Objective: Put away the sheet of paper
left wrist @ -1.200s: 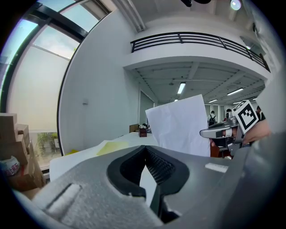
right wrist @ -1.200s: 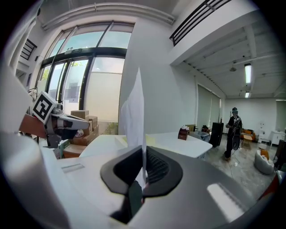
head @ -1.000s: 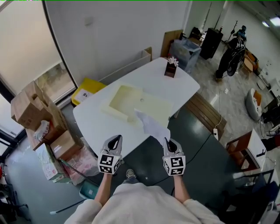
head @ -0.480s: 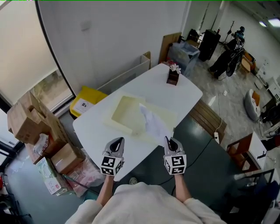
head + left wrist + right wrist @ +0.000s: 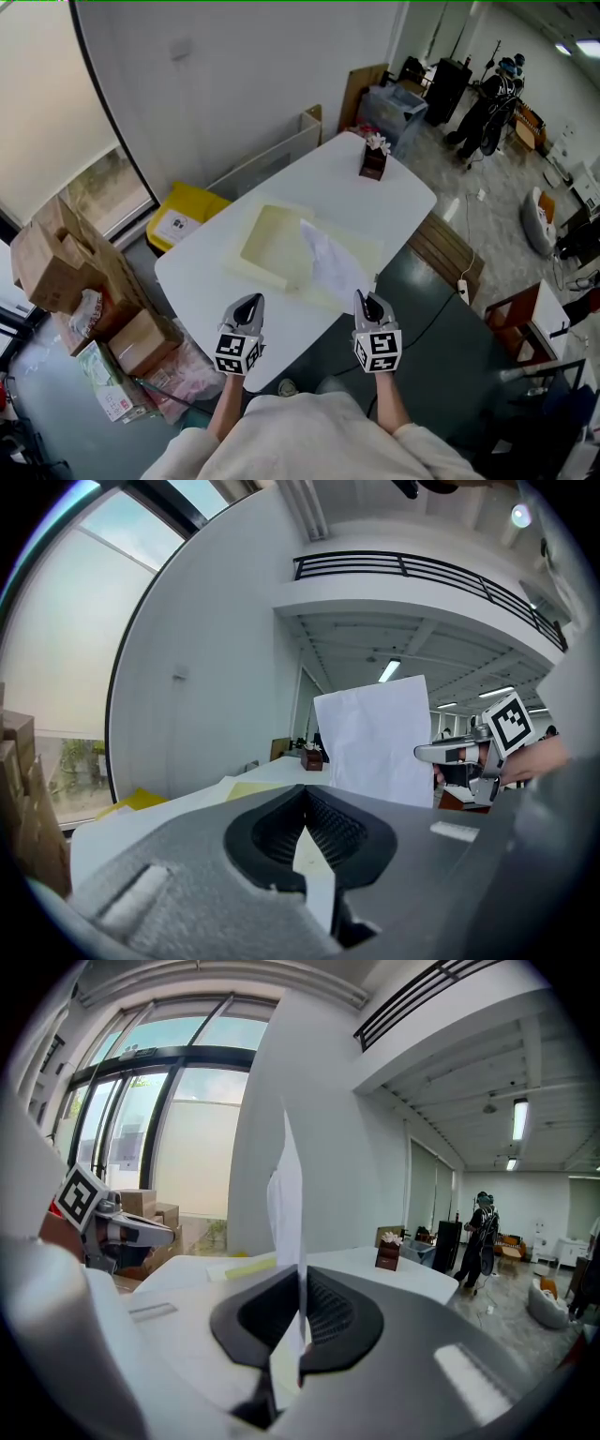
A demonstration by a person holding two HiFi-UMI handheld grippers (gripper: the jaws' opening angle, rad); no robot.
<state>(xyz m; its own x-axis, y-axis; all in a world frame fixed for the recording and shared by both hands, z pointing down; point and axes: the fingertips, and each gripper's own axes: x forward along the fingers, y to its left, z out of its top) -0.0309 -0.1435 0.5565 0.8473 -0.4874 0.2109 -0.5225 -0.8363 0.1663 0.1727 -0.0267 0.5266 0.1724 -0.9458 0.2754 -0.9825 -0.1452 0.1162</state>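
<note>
1. Jaws, right gripper view: right gripper clamped shut on the sheet of paper, pinched low on its edge.
   - Sheet seen edge-on, standing upright out of the jaws, slightly curled at mid-height.
   - Beyond: white table, with a small brown box topped with flowers at its far end.
   - A person standing in the room behind.
   - Left gripper at the left edge of the view, cardboard boxes behind it.

2. Jaws, left gripper view: left gripper closed tip to tip, nothing between.
   - Sheet of paper ahead and to the right, broad face on, upright in the air above the table.
   - Right gripper nipping the sheet's right edge, low down.
   - Marker cube just above that gripper.
   - Brown box small in the distance, left of the sheet.

3. Head view: left gripper and right gripper side by side at the table's near edge, apart from each other.
   - Sheet of paper reaching from the right gripper up and leftward, over the right part of a pale yellow tray.
   - Contact between sheet and tray: cannot tell.
   - Tray lying mid-table, brown box at the far end.
   - Cardboard boxes stacked on the floor to the left.
</note>
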